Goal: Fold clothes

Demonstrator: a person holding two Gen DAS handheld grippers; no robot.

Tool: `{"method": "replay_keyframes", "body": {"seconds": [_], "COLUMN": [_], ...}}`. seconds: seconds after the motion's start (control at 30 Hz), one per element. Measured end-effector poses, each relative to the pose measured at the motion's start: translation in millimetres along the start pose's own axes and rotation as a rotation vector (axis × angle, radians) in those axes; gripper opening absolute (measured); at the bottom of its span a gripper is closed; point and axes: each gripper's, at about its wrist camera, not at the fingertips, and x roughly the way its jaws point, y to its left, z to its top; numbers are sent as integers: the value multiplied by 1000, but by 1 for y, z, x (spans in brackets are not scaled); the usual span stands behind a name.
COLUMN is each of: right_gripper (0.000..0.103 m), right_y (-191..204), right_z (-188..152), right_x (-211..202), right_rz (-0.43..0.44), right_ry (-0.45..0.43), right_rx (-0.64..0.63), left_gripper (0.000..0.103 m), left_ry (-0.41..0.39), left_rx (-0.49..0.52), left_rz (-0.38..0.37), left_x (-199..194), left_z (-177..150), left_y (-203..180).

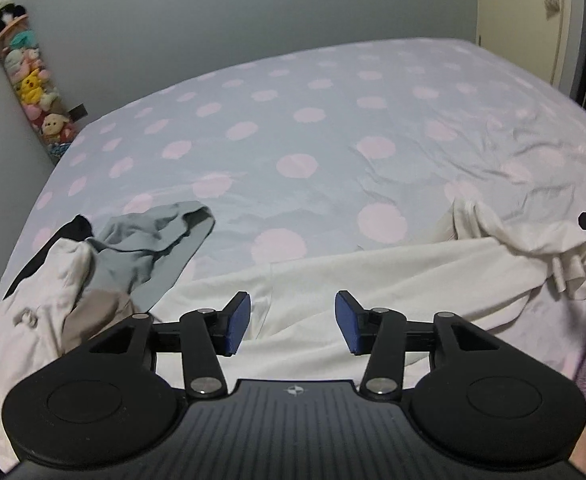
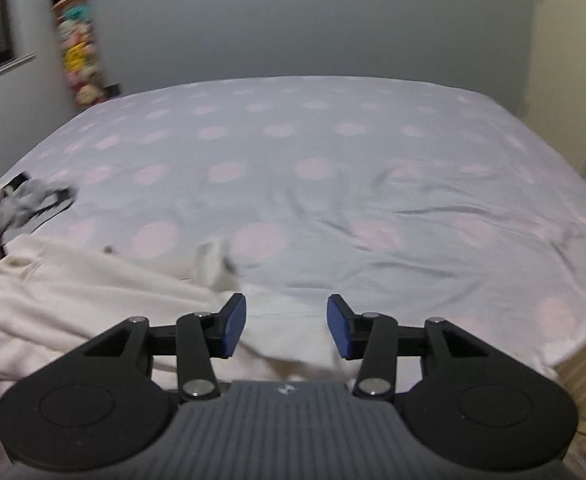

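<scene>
Blue-padded jaws gape wide on both our left gripper [image 1: 292, 322] and right gripper [image 2: 287, 326], nothing held. We see the cream garment [image 1: 373, 276] spread under both on the near edge of the polka-dot bed [image 1: 293, 128]. Grey garment [image 1: 153, 248] lies crumpled to its left, on a clothes pile [image 1: 33, 312].

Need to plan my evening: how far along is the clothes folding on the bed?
Barely begun. Done: nothing looks folded. In hand: neither the left claw nor the right claw holds anything; both hang open over the white garment, spread out with one end bunched. Left: folding it, then the heap with the grey garment on the bed.
</scene>
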Motion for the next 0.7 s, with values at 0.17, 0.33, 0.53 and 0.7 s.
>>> {"method": "replay_keyframes", "body": {"seconds": [0.17,0.33,0.53,0.7], "right_gripper": [58,63,63,60], "right_y": [18,24,23,23], "right_z": [4,4,-2,-8], "right_x": [28,61,99,115], "right_rz": [52,96,125,121], "right_ry": [45,93,138,145], "right_rx": [-26,-23,36,65], "left_gripper": [50,50,50,49], "left_ry": [35,103,186,236], "left_rx": [71,119,153,164], "left_rz": [-3,-15,-34,-95], "left_x": [33,85,145,175], "left_z": [10,19,23,21], "left_y": [-13,-17,-17,-17]}}
